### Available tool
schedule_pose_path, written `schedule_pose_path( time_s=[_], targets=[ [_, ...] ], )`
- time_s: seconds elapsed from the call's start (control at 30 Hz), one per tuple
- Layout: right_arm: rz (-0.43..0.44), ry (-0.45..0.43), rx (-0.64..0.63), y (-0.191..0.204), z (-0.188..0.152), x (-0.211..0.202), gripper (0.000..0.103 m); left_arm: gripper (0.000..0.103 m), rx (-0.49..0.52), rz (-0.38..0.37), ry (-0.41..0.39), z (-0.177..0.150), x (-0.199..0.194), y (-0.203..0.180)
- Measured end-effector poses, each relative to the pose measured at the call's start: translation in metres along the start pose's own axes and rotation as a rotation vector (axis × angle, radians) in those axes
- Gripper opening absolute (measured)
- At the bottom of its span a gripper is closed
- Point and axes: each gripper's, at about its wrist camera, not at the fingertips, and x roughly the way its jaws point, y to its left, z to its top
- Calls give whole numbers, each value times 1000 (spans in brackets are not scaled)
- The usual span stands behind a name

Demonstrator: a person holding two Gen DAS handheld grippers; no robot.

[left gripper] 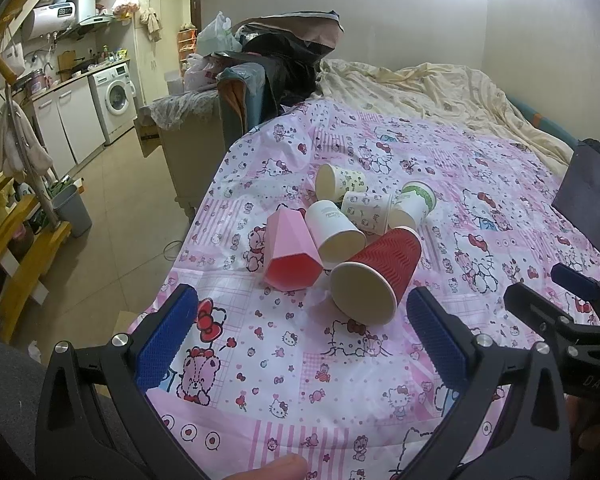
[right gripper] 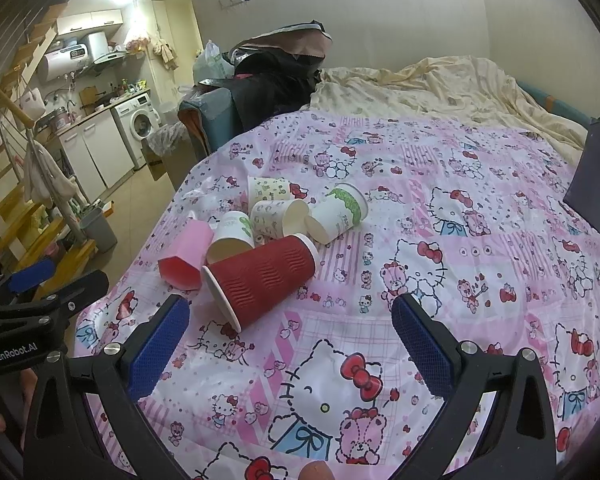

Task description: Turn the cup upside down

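Observation:
Several cups lie on their sides in a cluster on the pink cartoon-print tablecloth. Nearest is a red ribbed paper cup, its mouth toward me. Beside it lie a pink faceted cup, a white cup, two patterned paper cups and a green-and-white cup. My left gripper is open and empty, just short of the red cup. My right gripper is open and empty, to the right of the red cup; it also shows at the right edge of the left wrist view.
A rumpled cream bedsheet lies beyond the tablecloth. A pile of bags and clothes sits at the far left corner. A dark flat object stands at the right edge. The table drops off on the left to a tiled floor with a grey bin.

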Motion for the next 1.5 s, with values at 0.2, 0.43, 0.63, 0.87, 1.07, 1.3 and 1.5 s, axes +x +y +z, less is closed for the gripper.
schedule_pose_path(
  time_s=[0.2, 0.43, 0.63, 0.87, 1.07, 1.3, 1.5],
  targets=[
    [-1, -1, 3, 0, 0, 0, 103, 103, -3, 0, 2, 0, 0, 0],
    [-2, 2, 7, 0, 0, 0, 103, 103, 2, -3, 4, -3, 0, -2],
    [-3, 5, 16, -3, 3, -2, 103, 103, -6, -3, 15, -6, 2, -2],
    [-3, 13, 34, -6, 5, -3, 103, 103, -26, -6, 73, -3, 7, 6],
    [-15, 32, 76, -20, 7, -6, 103, 103, 81, -73, 194, 44, 29, 15],
    [-26, 100, 159, -40, 5, 4, 103, 103, 354, -177, 256, 102, 69, 0],
    [-39, 153, 204, -52, 2, 14, 103, 103, 668, -287, 351, 115, 123, -30]
  ],
)
